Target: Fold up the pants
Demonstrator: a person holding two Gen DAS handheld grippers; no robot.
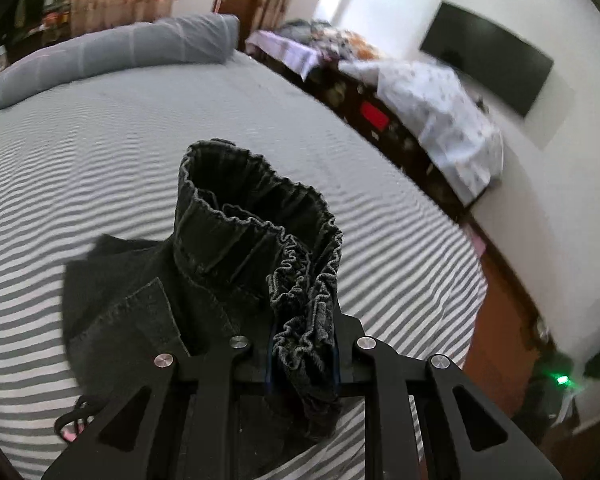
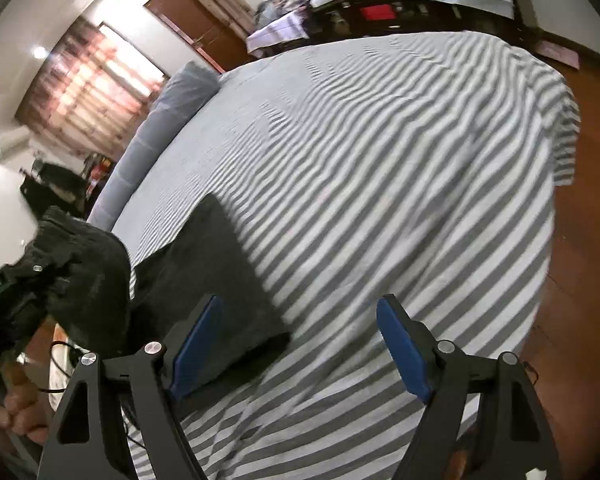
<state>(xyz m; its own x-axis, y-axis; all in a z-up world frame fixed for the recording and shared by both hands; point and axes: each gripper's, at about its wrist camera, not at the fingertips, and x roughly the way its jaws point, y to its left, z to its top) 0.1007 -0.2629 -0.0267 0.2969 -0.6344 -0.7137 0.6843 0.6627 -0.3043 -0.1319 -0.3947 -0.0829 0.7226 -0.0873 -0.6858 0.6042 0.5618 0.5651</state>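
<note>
- The pants (image 1: 204,280) are dark, washed denim with a gathered elastic waistband (image 1: 260,216). In the left wrist view the waistband stands up off the bed, bunched into a loose ring at the centre, while the rest of the cloth trails down toward 8 o'clock onto the sheet.
- The left gripper (image 1: 304,352) is clamped on the waistband — its blue-edged pads are pressed narrow around a thick wad of crinkled elastic at 6 o'clock of that view.
- In the right wrist view, part of the pants (image 2: 216,292) lies flat on the bed as a neat dark rectangle with straight edges, reaching from the centre toward 7 o'clock; the lifted portion hangs at 9 o'clock beside the left tool.
- The right gripper (image 2: 300,344) is spread wide and holds nothing; its left pad (image 2: 196,344) hovers over the near edge of the flat cloth, though contact cannot be judged.
- Progress, as a judgement: the flat part looks already doubled, so the legs seem laid together — what appears left is carrying the waistband end over onto that rectangle and smoothing it.
- Around it: a grey-and-white striped bedsheet (image 2: 380,160), a grey bolster (image 1: 112,48) at 11 o'clock in the left view, a dark cluttered cabinet (image 1: 380,120) and a black wall-mounted screen (image 1: 488,60) toward 2 o'clock.
</note>
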